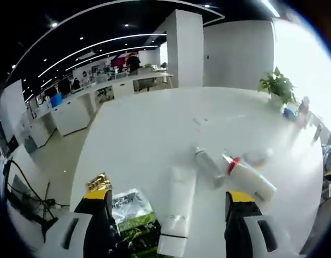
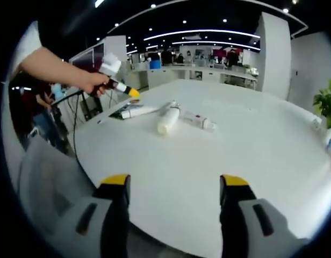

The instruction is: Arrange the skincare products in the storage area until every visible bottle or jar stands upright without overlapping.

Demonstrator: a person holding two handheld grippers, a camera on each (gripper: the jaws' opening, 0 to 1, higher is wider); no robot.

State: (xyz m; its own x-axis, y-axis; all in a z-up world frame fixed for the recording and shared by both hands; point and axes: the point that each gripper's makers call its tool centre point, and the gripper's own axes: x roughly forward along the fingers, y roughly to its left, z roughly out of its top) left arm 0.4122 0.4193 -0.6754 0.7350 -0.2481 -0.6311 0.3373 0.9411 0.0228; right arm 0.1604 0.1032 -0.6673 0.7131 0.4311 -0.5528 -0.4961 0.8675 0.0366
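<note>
- Nothing stands upright yet, by the look of it: every product you can see lies on its side on the white surface (image 1: 155,129), so the whole arranging job is left to you.
- Your left tongs (image 1: 168,207) are spread wide with nothing between them, hovering just above the near end of the white tube (image 1: 176,212). In the right gripper view the same tongs (image 2: 134,93) appear far off, held in a hand (image 2: 93,81) over the cluster.
- Your right tongs (image 2: 175,188) are also released and empty, well apart from the products across the surface.
- The white tube is soft-looking, flat-sided and matte, with a dark band near its end.
- Beside it lies a slim bottle (image 1: 208,163) that reads as grey or clear, with a narrow cap.
- Next comes a white bottle (image 1: 250,177), cylindrical and smooth, with a red collar below its nozzle.
- A green and silver packet (image 1: 130,212), glossy and crinkled, lies just beside your left jaw; something gold and shiny (image 1: 98,181) sits behind it, too small to tell.
- The surface is smooth, rounded at the edge and slightly reflective, so I'd judge narrow-based bottles may slide when set down.
</note>
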